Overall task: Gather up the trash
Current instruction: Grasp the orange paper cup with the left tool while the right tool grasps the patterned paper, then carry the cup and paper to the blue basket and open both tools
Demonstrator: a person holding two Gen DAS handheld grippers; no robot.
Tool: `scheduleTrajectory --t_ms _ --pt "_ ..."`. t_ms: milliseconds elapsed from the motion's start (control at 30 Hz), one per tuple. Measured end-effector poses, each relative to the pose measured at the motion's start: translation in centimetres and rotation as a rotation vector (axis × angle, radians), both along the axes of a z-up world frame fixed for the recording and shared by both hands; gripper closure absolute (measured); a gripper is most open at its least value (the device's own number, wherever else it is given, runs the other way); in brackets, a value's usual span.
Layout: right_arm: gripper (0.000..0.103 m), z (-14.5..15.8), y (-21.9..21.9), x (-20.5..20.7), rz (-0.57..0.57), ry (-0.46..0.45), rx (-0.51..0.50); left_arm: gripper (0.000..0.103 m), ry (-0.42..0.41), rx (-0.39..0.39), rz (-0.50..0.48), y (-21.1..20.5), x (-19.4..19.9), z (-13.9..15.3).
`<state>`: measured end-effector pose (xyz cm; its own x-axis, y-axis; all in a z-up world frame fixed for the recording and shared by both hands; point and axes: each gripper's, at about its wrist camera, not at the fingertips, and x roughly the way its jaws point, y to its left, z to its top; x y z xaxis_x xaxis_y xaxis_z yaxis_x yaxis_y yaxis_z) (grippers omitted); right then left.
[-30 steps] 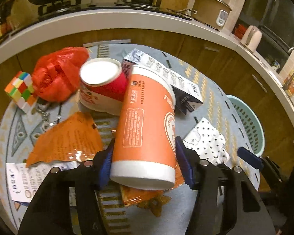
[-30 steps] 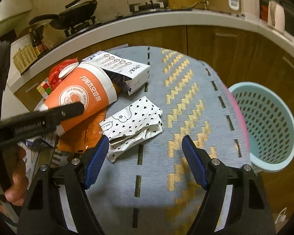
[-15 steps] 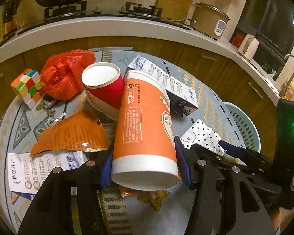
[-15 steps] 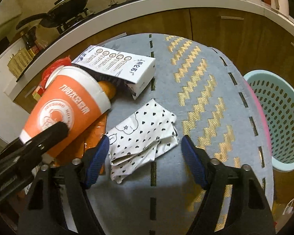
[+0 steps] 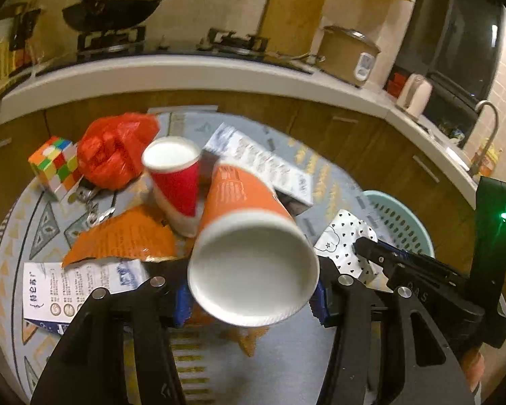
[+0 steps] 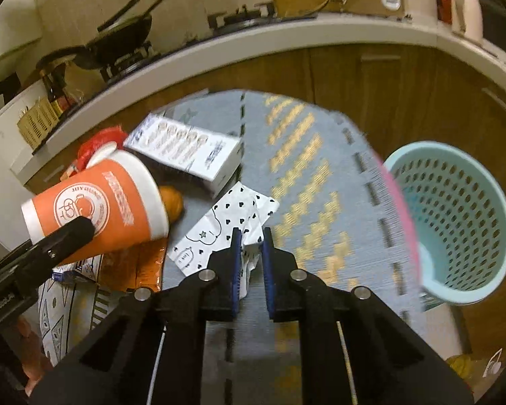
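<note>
From my left wrist camera, my left tool (image 5: 249,298) is clamped on the orange paper cup (image 5: 249,236), one blue pad on each side of its wide end. The cup is tipped so its white base faces the lens, its orange side slanting away over the desk (image 5: 219,354). Behind it stands a red paper cup (image 5: 177,179), upright, touching or nearly touching the orange one. A red plastic bag (image 5: 113,150) lies crumpled to its left, with a colour cube (image 5: 55,165) just beside that. A torn orange wrapper (image 5: 121,243) lies flat below the red cup, and a printed white carton (image 5: 263,165) sits behind the orange cup. To the right is the dotted white wrapper (image 5: 349,246), with my right tool (image 5: 371,251) on its edge, and the pale blue basket (image 5: 401,222) beyond.

From my right wrist camera, my right tool (image 6: 251,236) has just been closing and is now drawn narrow, pinching a fold of the dotted white wrapper (image 6: 226,222) between its blue pads. The wrapper is crumpled paper, white with small black hearts, and most of it spreads up and to the left of the pads. The basket (image 6: 455,222) stands off the desk edge to the right, well apart. The picture is smeared, so I cannot say whether the wrapper is clear of the desk. On the left, the orange cup (image 6: 97,202) lies tilted in my left tool (image 6: 74,233).
</note>
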<state>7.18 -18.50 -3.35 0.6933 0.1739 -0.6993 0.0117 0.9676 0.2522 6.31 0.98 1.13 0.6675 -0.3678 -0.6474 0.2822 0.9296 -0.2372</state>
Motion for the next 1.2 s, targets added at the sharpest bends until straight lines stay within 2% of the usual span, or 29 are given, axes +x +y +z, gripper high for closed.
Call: scheduleTrajectory --t_ms 200,367,533,733,967,1200 --pt "0.094 1.7 -3.0 -1.4 -0.049 -0.045 0.017 0.053 -0.071 -0.024 -0.054 -2.1 -1.4 2.0" --pt "0.094 3.3 -6.0 -2.5 -0.100 -0.093 0.027 0.053 -0.098 -0.033 -0.091 -4.1 -1.7 3.3" --pt "0.094 4.8 -8.8 -3.1 -0.150 -0.135 0.016 0.053 -0.148 -0.024 -0.141 -7.2 -1.7 5.2" --pt "0.094 5.5 -12.8 -3.5 -0.228 -0.157 0.005 0.053 -0.168 -0.017 -0.209 -11.4 -1.0 5.8" --pt "0.094 3.6 -17.5 -3.7 -0.344 -0.120 -0.014 0.053 -0.113 -0.021 -0.301 -17.7 1.0 4.8" --pt "0.094 -0.5 -21.4 -3.5 -0.433 -0.013 -0.022 0.053 -0.016 -0.008 -0.392 -23.9 2.6 0.8"
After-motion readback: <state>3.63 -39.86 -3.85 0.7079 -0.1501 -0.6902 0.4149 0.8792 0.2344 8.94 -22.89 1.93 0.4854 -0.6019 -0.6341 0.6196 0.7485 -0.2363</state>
